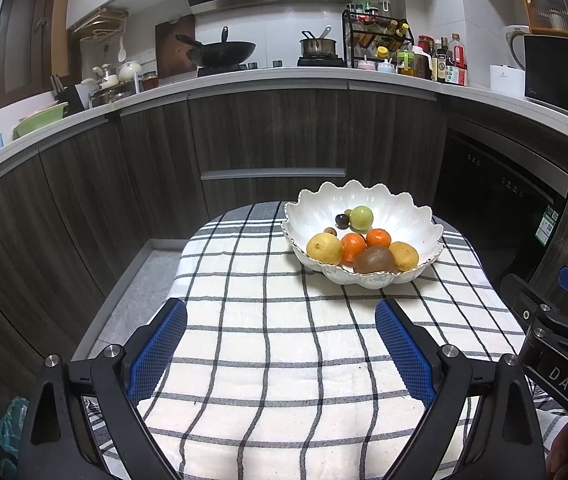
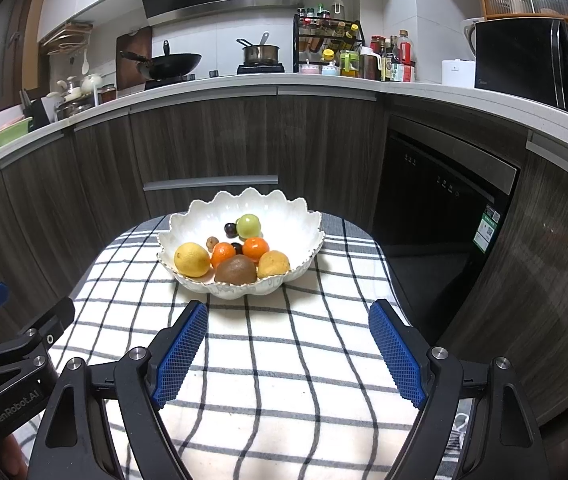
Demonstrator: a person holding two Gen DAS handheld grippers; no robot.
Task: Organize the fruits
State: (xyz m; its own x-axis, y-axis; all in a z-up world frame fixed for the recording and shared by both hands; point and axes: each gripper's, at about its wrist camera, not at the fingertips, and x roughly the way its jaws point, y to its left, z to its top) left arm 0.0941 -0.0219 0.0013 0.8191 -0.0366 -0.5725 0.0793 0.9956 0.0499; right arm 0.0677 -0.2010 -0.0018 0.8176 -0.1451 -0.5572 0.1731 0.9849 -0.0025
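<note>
- We hold our left gripper [image 1: 280,316] and right gripper [image 2: 288,320] spread wide, empty, above the checked cloth [image 1: 268,340]
- Fruits sit in the scalloped white bowl [image 2: 204,216]
- Only our right view shows the microwave [image 2: 536,64] front and a second dark grape [image 2: 237,247]

small dark fruits [image 1: 341,221] too small to identify, kiwi [image 2: 236,270] partly hiding tangerines [image 2: 223,255]

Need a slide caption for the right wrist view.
Open right gripper hovers over checked cloth, facing a scalloped white bowl of mixed fruit.
</note>
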